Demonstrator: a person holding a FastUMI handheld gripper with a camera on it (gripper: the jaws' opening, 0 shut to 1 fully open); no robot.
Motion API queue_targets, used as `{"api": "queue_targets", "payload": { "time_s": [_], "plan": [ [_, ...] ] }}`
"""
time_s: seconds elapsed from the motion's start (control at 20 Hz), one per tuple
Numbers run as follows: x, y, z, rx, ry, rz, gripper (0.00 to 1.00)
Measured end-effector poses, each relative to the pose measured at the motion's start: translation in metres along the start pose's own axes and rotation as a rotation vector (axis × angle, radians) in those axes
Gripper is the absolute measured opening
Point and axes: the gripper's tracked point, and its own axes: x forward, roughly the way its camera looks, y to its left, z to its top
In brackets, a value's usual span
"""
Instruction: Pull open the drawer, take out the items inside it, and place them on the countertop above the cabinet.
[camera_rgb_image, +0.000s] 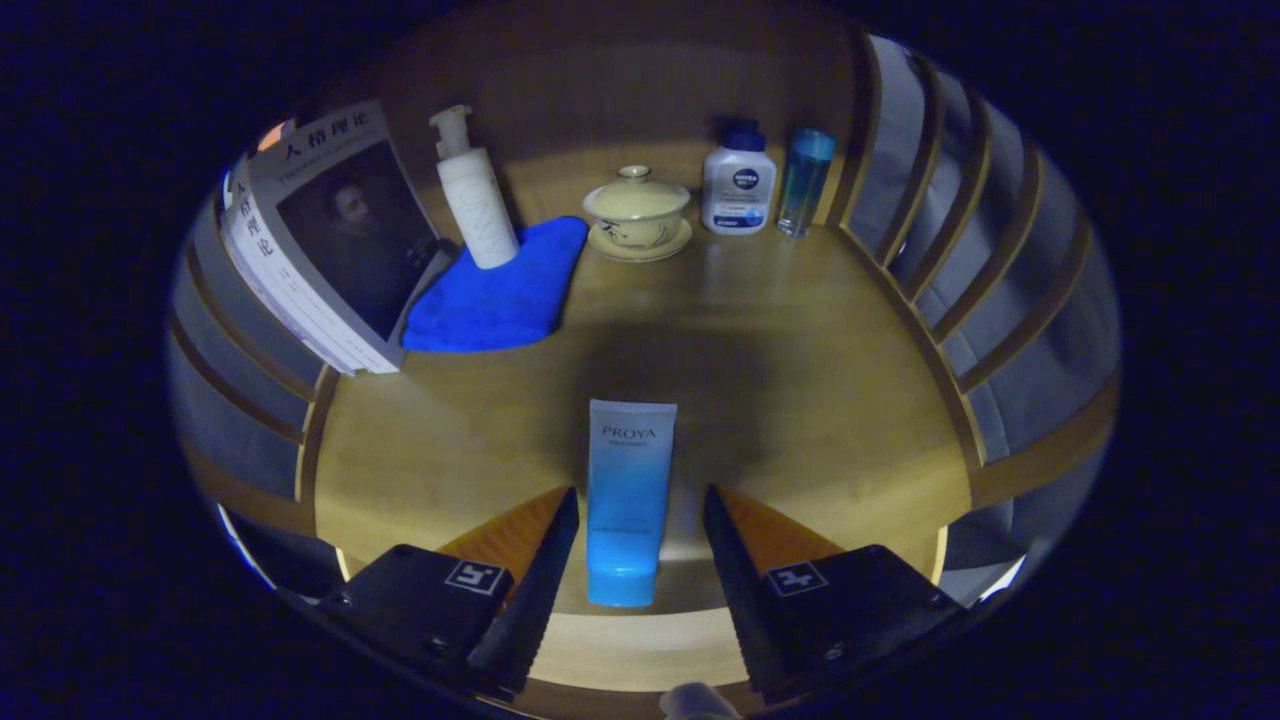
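A light blue tube (628, 500) lies on the wooden countertop (800, 400), cap toward me and close to the counter's front edge. My gripper (640, 495) is open, one black and orange finger on each side of the tube's lower half. A narrow gap shows between each finger and the tube, so neither presses on it. Below the front edge runs a paler wooden strip (640, 640); I cannot tell what it belongs to.
At the back of the counter stand a white pump bottle (477, 195) on a folded blue cloth (495, 290), a lidded cup on a saucer (637, 213), a white bottle with a blue cap (739, 182) and a blue tumbler (803, 182). A book (325, 235) leans at the left. Slatted rails (960, 260) flank both sides.
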Motion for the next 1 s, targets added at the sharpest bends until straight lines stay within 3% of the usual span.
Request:
{"api": "queue_targets", "payload": {
  "time_s": [0.5, 0.75, 0.95, 1.0],
  "plan": [
    [-0.038, 0.009, -0.064, -0.012, -0.125, 0.090, 0.79],
    [-0.078, 0.000, -0.110, -0.114, -0.318, 0.067, 0.79],
    [-0.118, 0.002, -0.151, -0.134, -0.533, 0.117, 0.80],
    [-0.128, 0.000, -0.160, -0.137, -0.595, 0.116, 0.92]
  ]
}}
